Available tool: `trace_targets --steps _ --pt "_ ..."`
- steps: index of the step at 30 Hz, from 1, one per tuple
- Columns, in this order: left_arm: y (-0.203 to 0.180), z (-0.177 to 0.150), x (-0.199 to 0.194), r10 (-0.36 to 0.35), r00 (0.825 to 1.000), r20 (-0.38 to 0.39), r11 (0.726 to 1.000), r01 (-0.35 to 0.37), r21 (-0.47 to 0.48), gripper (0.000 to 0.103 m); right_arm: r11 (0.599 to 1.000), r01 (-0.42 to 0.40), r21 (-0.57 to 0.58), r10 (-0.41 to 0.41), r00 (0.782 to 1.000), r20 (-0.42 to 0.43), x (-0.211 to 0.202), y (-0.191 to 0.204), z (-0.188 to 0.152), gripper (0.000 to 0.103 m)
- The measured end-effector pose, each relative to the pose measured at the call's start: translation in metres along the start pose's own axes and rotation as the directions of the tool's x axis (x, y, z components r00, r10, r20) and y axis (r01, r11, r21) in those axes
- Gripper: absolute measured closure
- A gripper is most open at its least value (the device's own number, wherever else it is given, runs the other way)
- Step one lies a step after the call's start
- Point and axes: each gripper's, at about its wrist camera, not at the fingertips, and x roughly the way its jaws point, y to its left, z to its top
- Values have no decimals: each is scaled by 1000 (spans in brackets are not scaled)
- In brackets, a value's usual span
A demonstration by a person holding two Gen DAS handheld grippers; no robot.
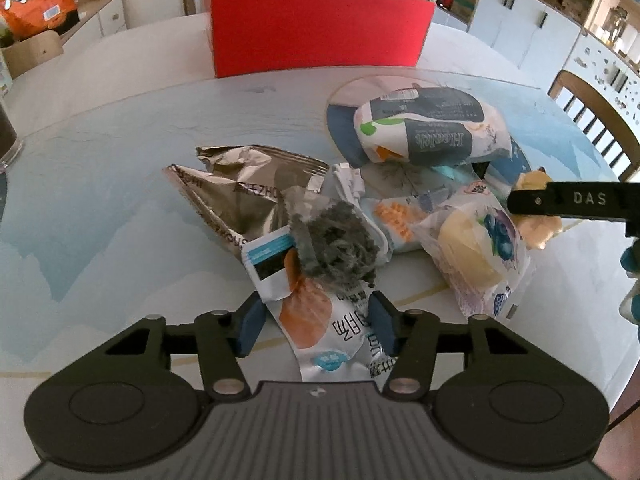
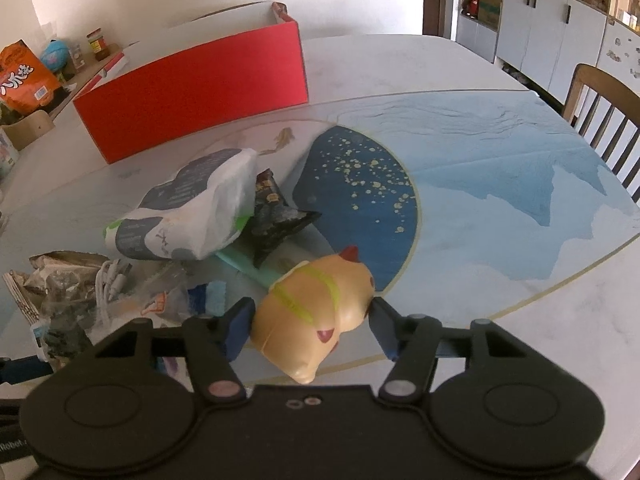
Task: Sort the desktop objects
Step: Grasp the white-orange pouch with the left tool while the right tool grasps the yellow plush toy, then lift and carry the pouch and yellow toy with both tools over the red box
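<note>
My biggest worry sits in my right tool (image 2: pixel 312 326): its pads bracket the tan chick toy (image 2: pixel 316 304), one pad at the rounded head, the other at the flank, and I judge both are touching it. The body is smooth, glossy and curved, so if I lift with a light squeeze it could squirt forward out of the pads and roll across the worktop (image 2: pixel 500 184). The toy also sticks out well ahead of and behind the pads, so it may swivel as it comes up.

My left tool (image 1: pixel 316 326) straddles the white and orange snack packet (image 1: pixel 320 320), pads at its two edges; whether they truly pinch it I cannot tell. The film is thin and crinkly, so it could buckle or slip free. Just ahead of the pads a clear bag of grey fluff (image 1: pixel 334 246) lies on the packet's far end and could be dragged off or tipped onto the pile.

The rest of the heap, the silver foil bag (image 1: pixel 248 196) and the white and grey pouch (image 1: pixel 432 128), lies ahead of my left tool, with the red box (image 1: pixel 316 32) well beyond it
</note>
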Motion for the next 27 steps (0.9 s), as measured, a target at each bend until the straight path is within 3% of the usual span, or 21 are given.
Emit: trace_targets --steps 2,7,9,10,27 --pt "1 1 -3 -2 1000 10 1000 2 -12 59 1000 0 -8 0 1000 6 -3 0 0 42" --pt "2 4 -8 -6 1000 19 1000 6 -19 67 1000 -7 -24 8 1000 27 -11 2 -1 42" --pt "2 4 -12 -6 999 33 1000 7 -27 76 1000 -13 -26 14 999 36 -15 3 -2 42" --pt "3 4 -16 -9 999 45 999 11 -35 90 1000 -15 -28 16 999 40 -17 3 -2 42" --pt "10 3 -42 8 994 105 995 2 -95 98 997 -53 -47 57 994 95 -45 1 -5 43"
